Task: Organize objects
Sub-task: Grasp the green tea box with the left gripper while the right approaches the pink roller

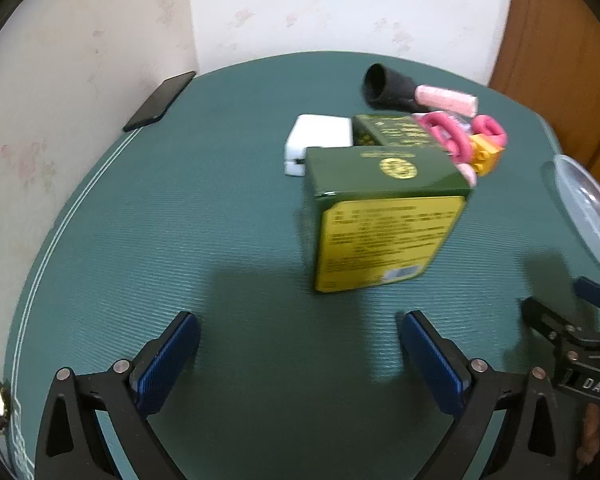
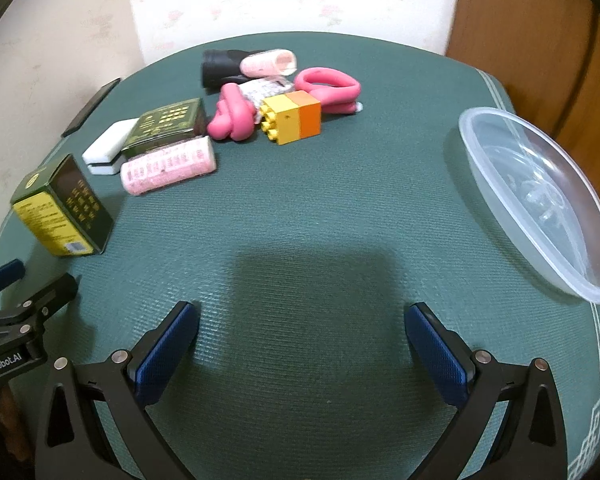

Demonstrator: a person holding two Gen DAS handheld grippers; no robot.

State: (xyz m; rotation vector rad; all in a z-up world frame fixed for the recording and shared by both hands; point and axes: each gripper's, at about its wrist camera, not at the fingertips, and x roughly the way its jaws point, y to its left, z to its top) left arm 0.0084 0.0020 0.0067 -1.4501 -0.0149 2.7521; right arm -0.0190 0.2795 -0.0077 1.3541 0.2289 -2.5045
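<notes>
Nearest in each wrist view are that hand's own tongs, spread wide with nothing between the blue pads: the left tongs (image 1: 298, 354) and the right tongs (image 2: 302, 344) both hang released above the bare green surface (image 2: 320, 280). Each view also catches the other tool at its edge.

Next out, the left view puts an upright green tin (image 1: 384, 216) with a yellow label straight ahead; in the right view that tin sits far to the left, near the surface's edge. The right view alone shows the whole clear plastic bowl (image 2: 540, 204), empty and standing on the right, well apart from the pile; the left view catches only a sliver of its rim.

Farther back lies the cluster. A second, flatter green tin (image 2: 166, 126) lies beside a white block (image 2: 108, 146). The right view shows two pink rollers: one (image 2: 168, 170) in front of the flat tin, which the upright tin hides from the left view, and one (image 2: 268, 62) touching a black tube (image 2: 222, 68) at the rear. There is one yellow-and-orange toy brick (image 2: 292, 120), flanked by two pink looped items (image 2: 328, 88), with a clear wrapped packet behind, too blurred to identify.

Farthest left, a dark phone (image 1: 160, 100) lies by the wall.
</notes>
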